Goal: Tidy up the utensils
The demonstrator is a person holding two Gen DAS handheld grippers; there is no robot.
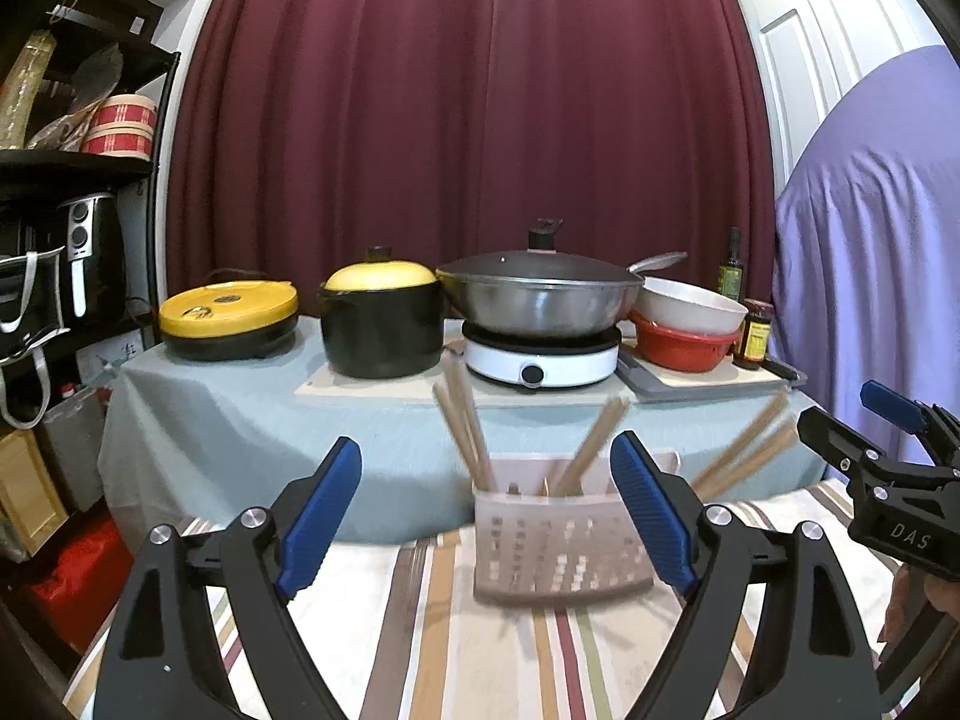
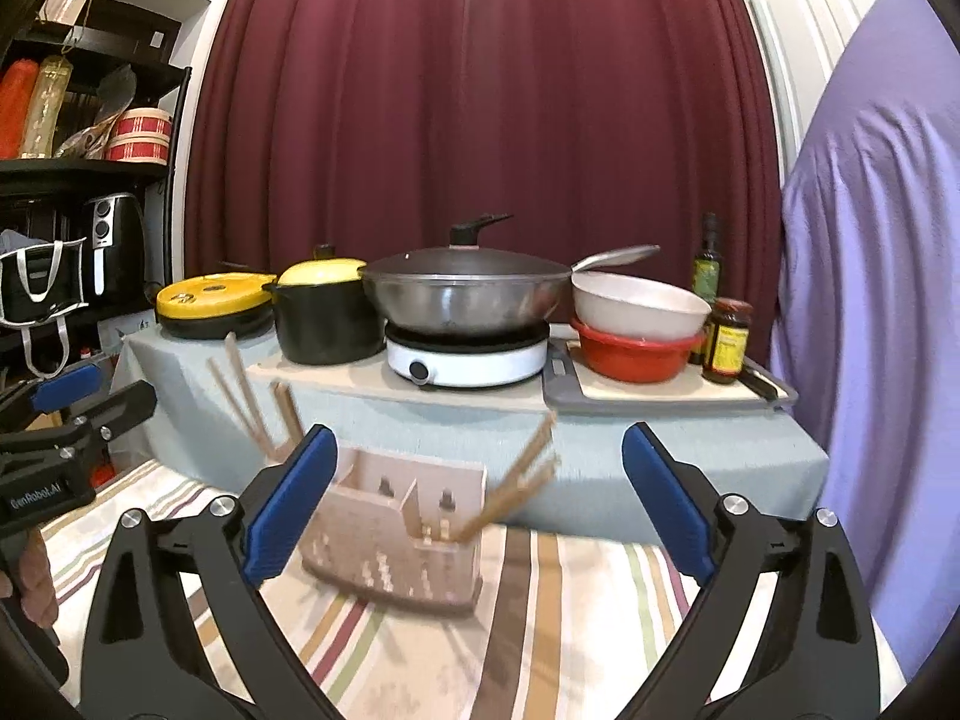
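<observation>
A pale pink slotted utensil holder stands on the striped cloth, with several wooden chopsticks leaning out of its compartments. My left gripper is open, its blue pads wide apart in front of the holder, nothing pressed between them. In the right wrist view the same holder sits left of centre, chopsticks sticking out. My right gripper is open and holds nothing. Each gripper shows at the edge of the other's view: the right gripper, the left gripper. Holder and chopsticks look blurred.
Behind, a table under a blue-grey cloth carries a yellow-lidded cooker, a black pot, a wok on a white hob, stacked bowls and bottles. Shelves stand left, a purple-draped shape right.
</observation>
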